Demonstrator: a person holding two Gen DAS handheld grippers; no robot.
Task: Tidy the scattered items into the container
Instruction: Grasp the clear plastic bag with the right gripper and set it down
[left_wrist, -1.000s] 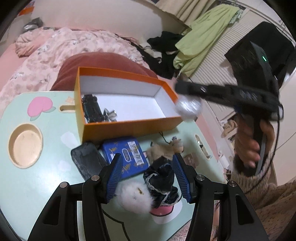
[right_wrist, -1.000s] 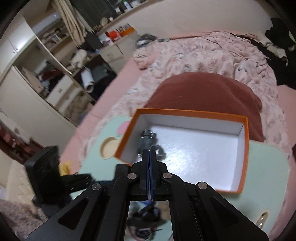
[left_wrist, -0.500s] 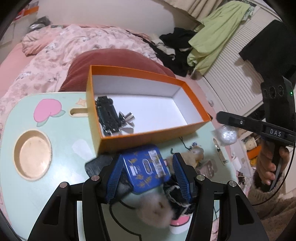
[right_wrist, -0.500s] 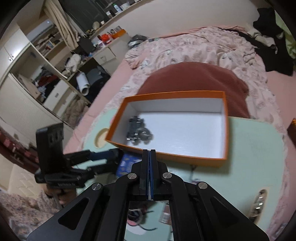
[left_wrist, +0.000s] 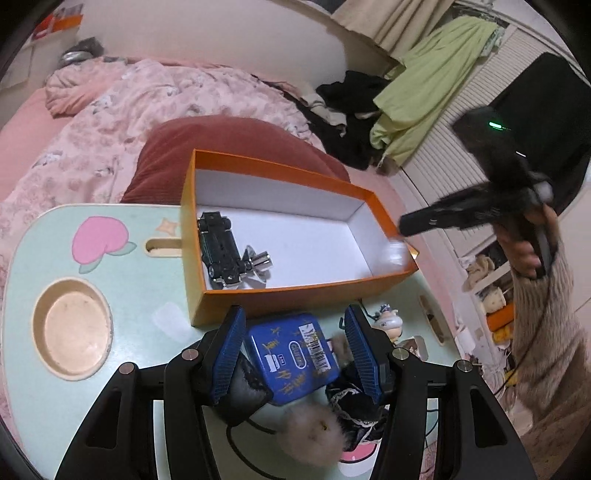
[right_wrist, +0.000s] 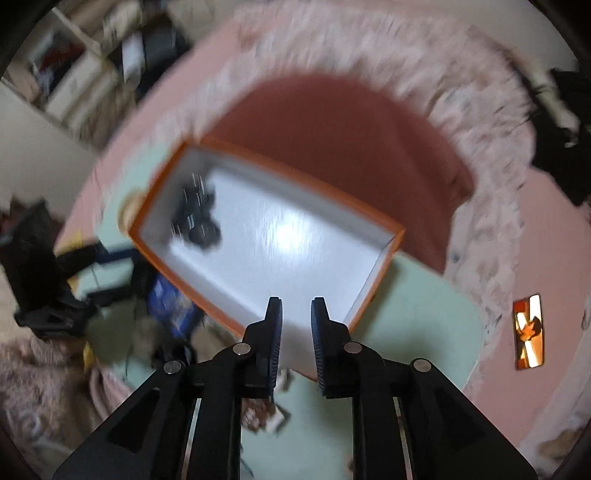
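Left wrist view: the left gripper (left_wrist: 293, 345) has its fingers (left_wrist: 229, 350) spread either side of a blue tin (left_wrist: 291, 356) lying on the desk (left_wrist: 44, 406), and I judge this to be the reach for the next pickup; the pads do not yet press on the tin. Just beyond the fingertips stands the orange box (left_wrist: 295, 291), which already holds a black toy car (left_wrist: 219, 249) and a small metal piece (left_wrist: 258, 258) at its left end. Nearer than the tin, under the fingers, lie a fluffy white pompom (left_wrist: 312, 432) and a dark lacy item (left_wrist: 354, 410); right of the right finger sits a small figurine (left_wrist: 388, 323).

The right gripper (right_wrist: 296, 312) hovers over the box's right end, and its fingers have just been parting. Nothing shows between them in its own blurred view; a pale blur (left_wrist: 395, 251) below its tip may be a released item.

Next, the left fingers should close squarely on the tin's sides, then lift it over the box wall.
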